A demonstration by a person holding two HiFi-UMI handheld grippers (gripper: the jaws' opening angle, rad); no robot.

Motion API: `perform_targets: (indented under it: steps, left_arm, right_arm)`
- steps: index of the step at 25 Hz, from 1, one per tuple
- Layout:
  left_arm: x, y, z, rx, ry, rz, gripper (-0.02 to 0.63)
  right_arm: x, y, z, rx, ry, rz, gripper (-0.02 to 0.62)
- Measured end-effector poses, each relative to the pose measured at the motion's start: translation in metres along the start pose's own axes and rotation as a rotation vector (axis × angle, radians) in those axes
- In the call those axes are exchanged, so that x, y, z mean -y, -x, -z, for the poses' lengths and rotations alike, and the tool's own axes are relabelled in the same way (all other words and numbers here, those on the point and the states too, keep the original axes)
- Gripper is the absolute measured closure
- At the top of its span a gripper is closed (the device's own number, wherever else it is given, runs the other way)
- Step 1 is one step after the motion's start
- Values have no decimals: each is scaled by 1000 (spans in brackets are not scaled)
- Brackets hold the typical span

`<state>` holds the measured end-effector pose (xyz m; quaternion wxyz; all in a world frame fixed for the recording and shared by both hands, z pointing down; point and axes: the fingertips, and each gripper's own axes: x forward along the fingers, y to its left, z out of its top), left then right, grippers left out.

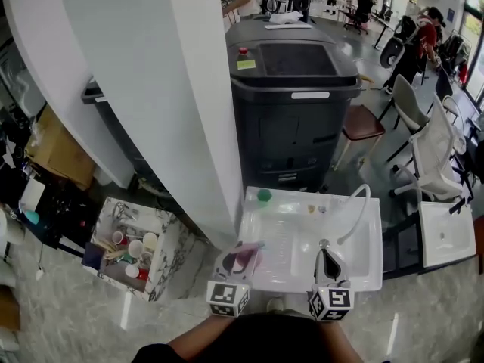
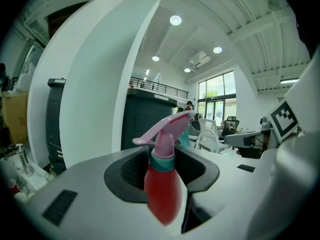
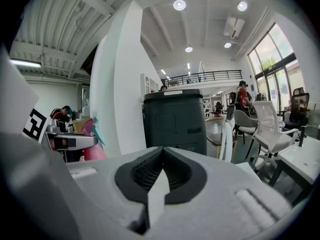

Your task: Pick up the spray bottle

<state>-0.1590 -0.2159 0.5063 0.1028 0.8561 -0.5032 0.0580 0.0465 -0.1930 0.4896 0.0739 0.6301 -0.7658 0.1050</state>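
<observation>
The left gripper [image 1: 240,262] was held low at the 6 o'clock edge of the head view, close to the person's body, its marker cube [image 1: 228,297] nearest the person and its jaws pointed toward 12 o'clock, almost level with a slight dip. In the left gripper view its jaws were seen clamped on the red body of the spray bottle [image 2: 162,186]. The teal collar and pink trigger head rose above the pads, and the nozzle was aimed toward 2 o'clock. In the head view the bottle was found over the near left corner of the white basin-like tray [image 1: 363,267]; whether it rested on the tray or was clear of it could not be told. The right gripper [image 1: 326,262] was carried beside it at about 3 o'clock from the left one, well apart from it, pointed the same way over the tray's near edge. Its jaws were seen in the right gripper view [image 3: 162,151] pressed together at the tips, with nothing between them. A white hose [image 1: 357,212] was curved over the tray, and a large black cabinet [image 1: 291,97] stood beyond it at 12 o'clock, beside a white column [image 1: 174,89].
</observation>
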Motion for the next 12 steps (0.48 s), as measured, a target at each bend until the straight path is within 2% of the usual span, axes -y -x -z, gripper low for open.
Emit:
perform_targets:
  steps: [12]
  left_arm:
    - [-2,-11,-2,11,-15,32,434]
  right_arm:
    - [-3,-4,8,-19,6,14,598]
